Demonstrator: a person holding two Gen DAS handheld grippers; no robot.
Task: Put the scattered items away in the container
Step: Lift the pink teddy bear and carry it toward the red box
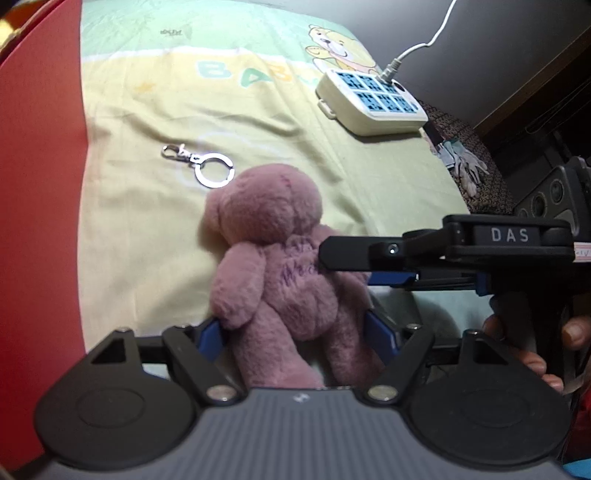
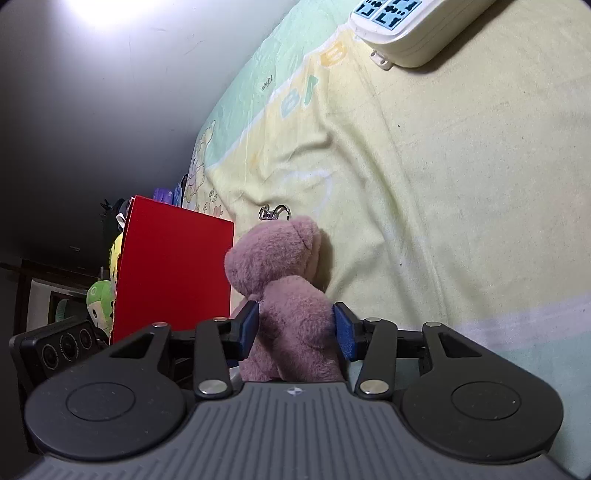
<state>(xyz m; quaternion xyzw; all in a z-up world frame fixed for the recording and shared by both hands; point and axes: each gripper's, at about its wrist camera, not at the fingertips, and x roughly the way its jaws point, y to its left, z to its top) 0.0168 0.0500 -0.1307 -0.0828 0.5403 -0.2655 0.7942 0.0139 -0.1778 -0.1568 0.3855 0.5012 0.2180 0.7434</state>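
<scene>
Left wrist view. I log a pink plush teddy bear (image 1: 280, 258) at centre, lying on a pale yellow and green printed baby blanket (image 1: 147, 229). My left gripper (image 1: 299, 332) has its blue pads against the bear's lower body, arm and legs; the legs run out of sight below the gripper body. The right gripper (image 1: 325, 258) comes in from 3 o'clock, its black finger laid over the bear's torso; a person's fingers (image 1: 532, 347) show at 4 o'clock. A silver metal keyring with clasp (image 1: 201, 164) lies at 11 o'clock of the bear, apart. A cream power strip with blue sockets (image 1: 369, 103) sits at 1 o'clock. A red container wall (image 1: 40, 184) fills 9 o'clock, cropped.

Right wrist view. My right gripper (image 2: 295, 328) pinches the bear's (image 2: 284, 280) body between blue pads. The red container (image 2: 173, 273) stands at 9 o'clock; the keyring (image 2: 275, 212) is half hidden behind the bear's head. The power strip (image 2: 406, 33) is cut off at 1 o'clock.
</scene>
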